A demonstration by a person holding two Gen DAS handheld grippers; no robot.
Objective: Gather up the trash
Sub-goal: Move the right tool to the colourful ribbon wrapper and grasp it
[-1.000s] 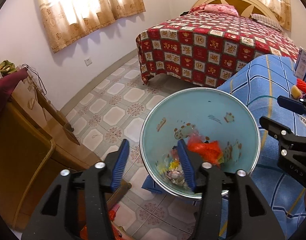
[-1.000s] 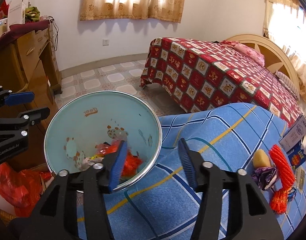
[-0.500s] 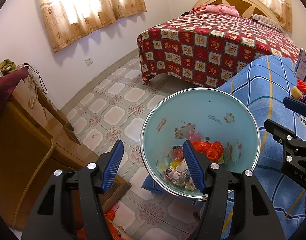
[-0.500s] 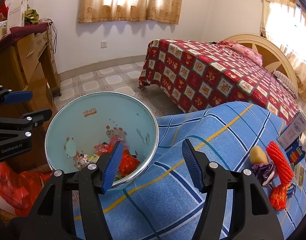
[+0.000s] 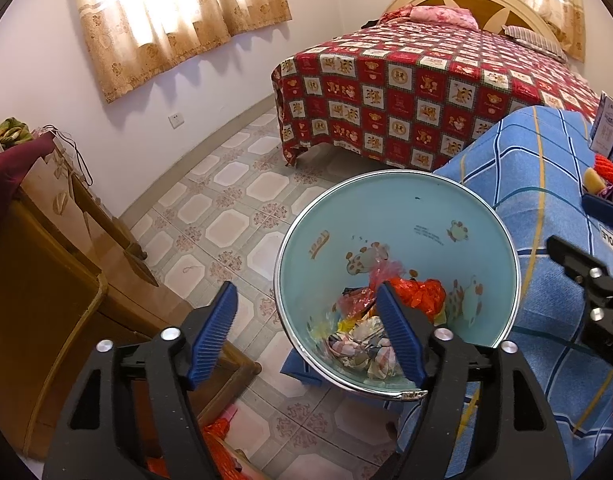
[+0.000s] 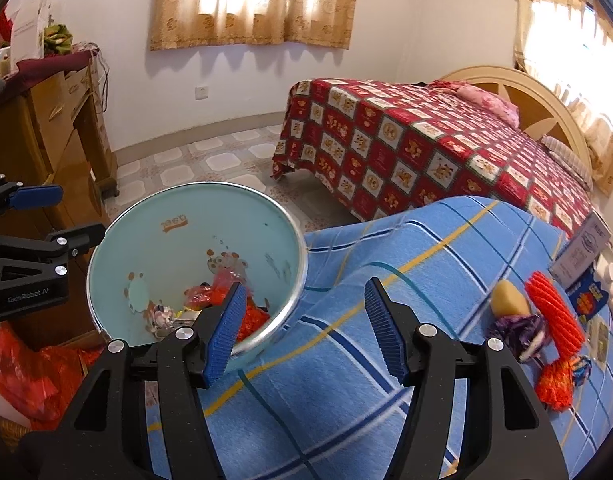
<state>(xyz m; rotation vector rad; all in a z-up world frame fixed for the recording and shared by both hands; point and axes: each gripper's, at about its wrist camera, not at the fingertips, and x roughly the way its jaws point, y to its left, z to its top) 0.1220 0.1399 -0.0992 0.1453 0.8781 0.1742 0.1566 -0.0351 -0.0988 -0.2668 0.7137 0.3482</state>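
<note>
The left gripper (image 5: 306, 332) hangs above the near rim of the bin (image 5: 398, 216), its blue fingers (image 5: 212, 334) spread wide apart with nothing between them. One finger sits over the floor tiles (image 5: 226, 208), the other over the bin's inside. The bin is pale blue with cartoon animals printed on its inner wall and a metal rim, and it stands just beside the blue checked cloth (image 5: 546, 184). At its bottom lies a heap of trash (image 5: 370, 332): crumpled paper, an orange plastic bag, a pink wrapper.

The right gripper (image 6: 302, 330) is also spread wide and holds nothing. It hovers over the edge of the blue checked cloth (image 6: 386, 248), with its left finger in front of the bin (image 6: 166, 248) and its right finger over the cloth. Further right on the cloth lie more things to gather: a yellow lump (image 6: 508, 300), a purple wrapper (image 6: 518, 332) touching it, and orange netting (image 6: 554, 312) just beside them. A white box (image 6: 582, 252) stands near the far edge.

Behind everything stands a bed (image 6: 426, 144) with a red patterned cover, and a wooden cabinet (image 6: 58, 128) lines the wall
</note>
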